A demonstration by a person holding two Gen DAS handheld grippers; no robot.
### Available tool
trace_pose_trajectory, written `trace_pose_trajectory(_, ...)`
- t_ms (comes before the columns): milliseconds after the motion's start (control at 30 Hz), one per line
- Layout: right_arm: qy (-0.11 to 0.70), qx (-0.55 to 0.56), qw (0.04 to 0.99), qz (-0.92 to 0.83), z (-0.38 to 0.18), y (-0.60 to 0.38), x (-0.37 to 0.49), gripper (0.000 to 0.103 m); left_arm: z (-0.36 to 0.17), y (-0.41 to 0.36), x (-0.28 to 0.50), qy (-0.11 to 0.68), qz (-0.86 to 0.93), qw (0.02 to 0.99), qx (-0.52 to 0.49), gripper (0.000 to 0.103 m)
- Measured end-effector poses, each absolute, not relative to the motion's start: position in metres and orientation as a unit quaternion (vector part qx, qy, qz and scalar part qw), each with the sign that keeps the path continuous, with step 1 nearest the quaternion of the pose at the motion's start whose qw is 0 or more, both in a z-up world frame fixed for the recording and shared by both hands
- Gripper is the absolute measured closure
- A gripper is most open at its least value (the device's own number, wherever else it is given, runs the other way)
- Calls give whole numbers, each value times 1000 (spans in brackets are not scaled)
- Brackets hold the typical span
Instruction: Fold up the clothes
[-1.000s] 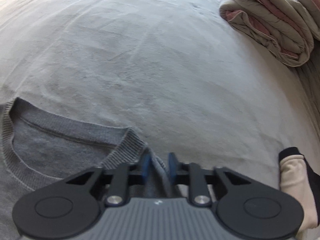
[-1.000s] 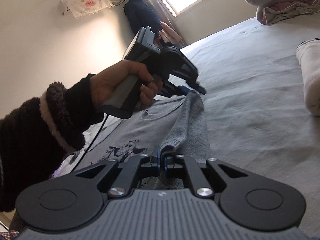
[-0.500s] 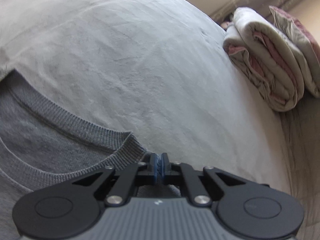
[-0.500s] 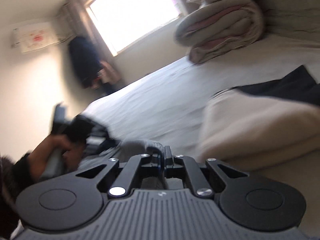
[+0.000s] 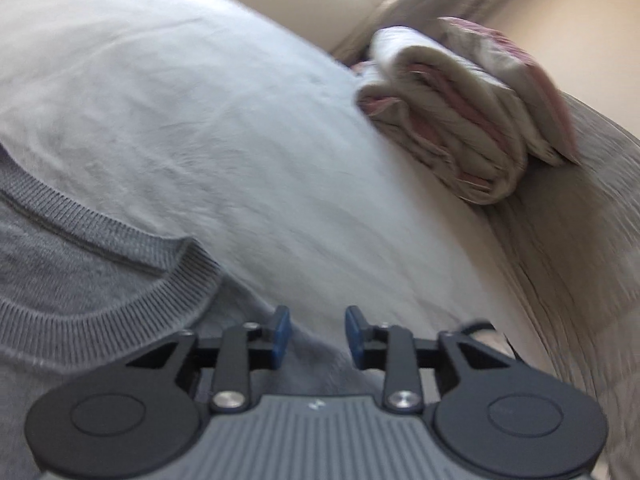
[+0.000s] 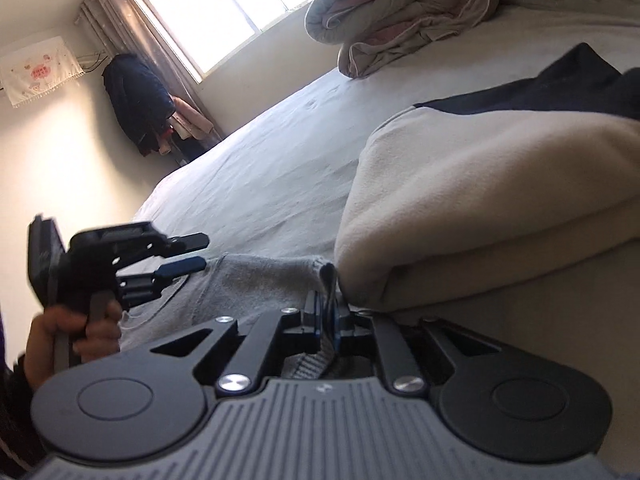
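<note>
Two tools work a grey sweater (image 5: 92,280) spread on the bed (image 5: 208,128). The left tool (image 5: 314,334) has just been opening; its blue pads stand apart over the sweater's shoulder beside the ribbed collar, pressing nothing. The right tool (image 6: 326,320), also just opening slightly, still pinches a fold of the knit. A cream garment (image 6: 480,200) lies just beside it; a rolled quilt (image 5: 460,120) sits farther off.
</note>
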State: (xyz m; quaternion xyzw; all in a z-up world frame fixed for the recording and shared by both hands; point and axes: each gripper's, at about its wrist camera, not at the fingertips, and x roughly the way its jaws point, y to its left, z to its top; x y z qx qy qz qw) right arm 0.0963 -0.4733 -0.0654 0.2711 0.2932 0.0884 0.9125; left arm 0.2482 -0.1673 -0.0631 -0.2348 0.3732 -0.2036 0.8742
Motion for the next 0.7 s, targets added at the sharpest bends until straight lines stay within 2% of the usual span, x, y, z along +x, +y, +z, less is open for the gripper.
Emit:
trace_pose_trajectory(67, 308, 276, 906, 91, -63, -475, 94, 70, -64, -168, 233, 364, -219, 880, -210, 64)
trace_pose_trajectory(100, 317, 278, 902, 92, -63, -475, 93, 65, -67, -169, 228, 359, -226, 884, -198, 64)
trace_pose_trajectory(333, 364, 283, 871, 168, -59, -466, 76, 64, -88, -179, 215, 324, -264, 898, -137, 64)
trace_pose_trajectory(400, 370, 270, 870, 181, -67, -458, 73, 69, -91, -180, 213, 314, -262, 902, -137, 64)
trace_pose_trajectory(467, 366, 243, 879, 182, -68, -452, 70, 80, -93, -178, 214, 313, -263, 901, -146, 64)
trace_pose_trajectory(500, 371, 237, 880, 180, -66, -450, 71, 94, -93, -176, 214, 313, -264, 899, -153, 64)
trace_pose_trajectory(567, 375, 227, 880, 184, -66, -450, 70, 98, -95, -174, 214, 314, -266, 896, -166, 64)
trace_pose_trajectory(700, 383, 190, 888, 171, -58, -456, 66, 99, -95, -173, 214, 313, -268, 895, -169, 64)
